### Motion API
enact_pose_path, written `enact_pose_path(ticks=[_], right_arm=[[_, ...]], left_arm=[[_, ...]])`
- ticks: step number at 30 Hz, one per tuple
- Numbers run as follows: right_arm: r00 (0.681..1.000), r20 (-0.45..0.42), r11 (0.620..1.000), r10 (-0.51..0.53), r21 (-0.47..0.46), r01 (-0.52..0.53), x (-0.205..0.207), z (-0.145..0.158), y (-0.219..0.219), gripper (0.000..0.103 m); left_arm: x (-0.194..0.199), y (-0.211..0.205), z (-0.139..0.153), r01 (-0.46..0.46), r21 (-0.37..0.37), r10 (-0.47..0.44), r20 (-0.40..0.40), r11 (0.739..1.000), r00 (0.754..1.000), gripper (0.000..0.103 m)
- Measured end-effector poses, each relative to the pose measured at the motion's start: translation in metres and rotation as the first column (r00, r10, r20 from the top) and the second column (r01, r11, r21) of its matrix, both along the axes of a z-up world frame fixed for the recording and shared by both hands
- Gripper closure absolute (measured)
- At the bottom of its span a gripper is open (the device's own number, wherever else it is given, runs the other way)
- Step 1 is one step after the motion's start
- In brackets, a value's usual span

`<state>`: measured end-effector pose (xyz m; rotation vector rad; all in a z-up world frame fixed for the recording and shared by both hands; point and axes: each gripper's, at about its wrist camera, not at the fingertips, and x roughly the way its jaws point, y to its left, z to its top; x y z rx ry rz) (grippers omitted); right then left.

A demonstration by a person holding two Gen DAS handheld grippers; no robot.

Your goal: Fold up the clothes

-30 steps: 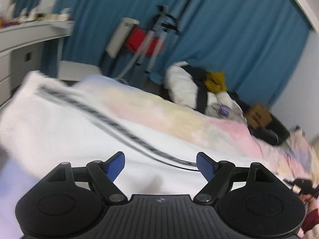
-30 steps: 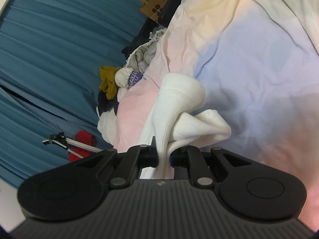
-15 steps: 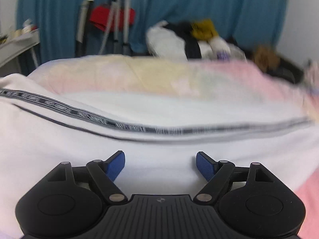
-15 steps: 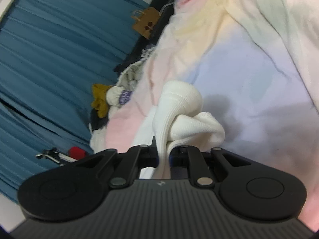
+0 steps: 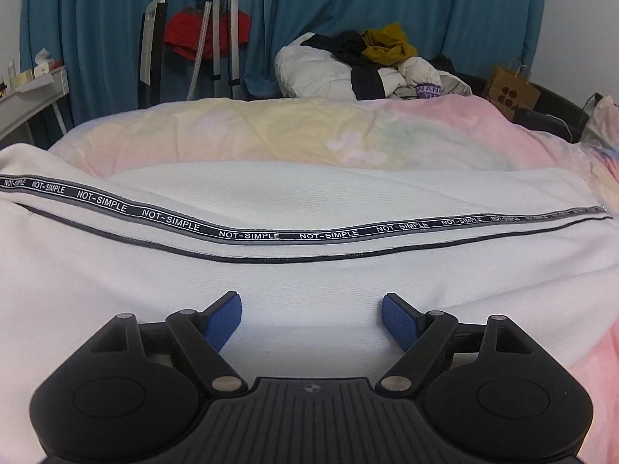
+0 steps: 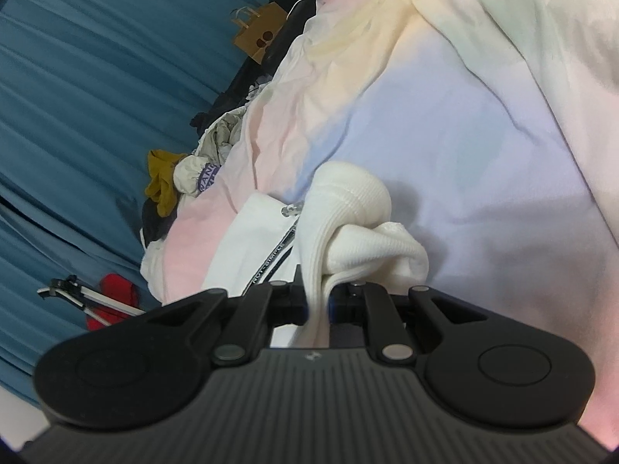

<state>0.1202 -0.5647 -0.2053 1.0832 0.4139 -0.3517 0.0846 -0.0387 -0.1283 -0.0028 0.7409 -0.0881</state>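
A white zip-up garment [image 5: 309, 201] lies spread across the bed, with a black "NOT-SIMPLE" zipper tape [image 5: 247, 234] running left to right. My left gripper [image 5: 311, 315] is open, low over the near part of the garment, holding nothing. My right gripper [image 6: 318, 301] is shut on a bunched ribbed edge of the same white garment [image 6: 348, 208] and holds it above the pastel duvet [image 6: 483, 116]. The zipper pull [image 6: 288, 210] shows just left of the bunch.
A pastel duvet [image 5: 309, 127] covers the bed. A pile of clothes [image 5: 371, 65] sits at the far edge, with a brown paper bag [image 5: 510, 89] to its right. A tripod [image 5: 220, 31] and a red cloth stand by blue curtains; a white desk [image 5: 31, 92] is at left.
The left gripper has swung round and levelled out, so the zipper now runs straight across its view. The right gripper keeps its hold and has tilted slightly, so more garment shows.
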Motion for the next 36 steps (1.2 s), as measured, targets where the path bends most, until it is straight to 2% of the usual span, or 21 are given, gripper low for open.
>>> enact_pose_path(ticks=[9,14,21,27,33,36], right_arm=[[0.996,-0.093,0.996,0.003,-0.084,-0.011,0.004,0.001,0.009,0.091],[0.994,-0.105,0.991,-0.007,-0.132,-0.007,0.005,0.007,0.015,0.091],[0.995,-0.097,0.989,-0.032,-0.15,0.017,0.005,0.014,0.02,0.091],[0.997,-0.076,0.973,-0.013,-0.233,-0.005,0.007,0.025,0.027,0.091],[0.999,-0.05,0.98,-0.023,-0.198,0.013,0.004,0.025,0.025,0.09],[0.999,-0.026,0.972,-0.025,-0.234,0.018,0.003,0.034,0.031,0.09]], left_arm=[[0.001,0.0,0.001,0.005,0.007,-0.005,-0.001,1.0,1.0,0.021],[0.002,0.001,0.001,0.009,0.008,-0.009,-0.001,1.0,1.0,0.021],[0.005,0.002,0.0,0.015,0.006,-0.015,-0.004,1.0,1.0,0.021],[0.008,0.002,0.0,0.015,0.007,-0.014,-0.007,1.0,1.0,0.021],[0.011,0.0,-0.001,0.016,0.011,-0.016,-0.012,1.0,1.0,0.021],[0.012,-0.001,0.0,0.016,0.013,-0.015,-0.017,1.0,1.0,0.02]])
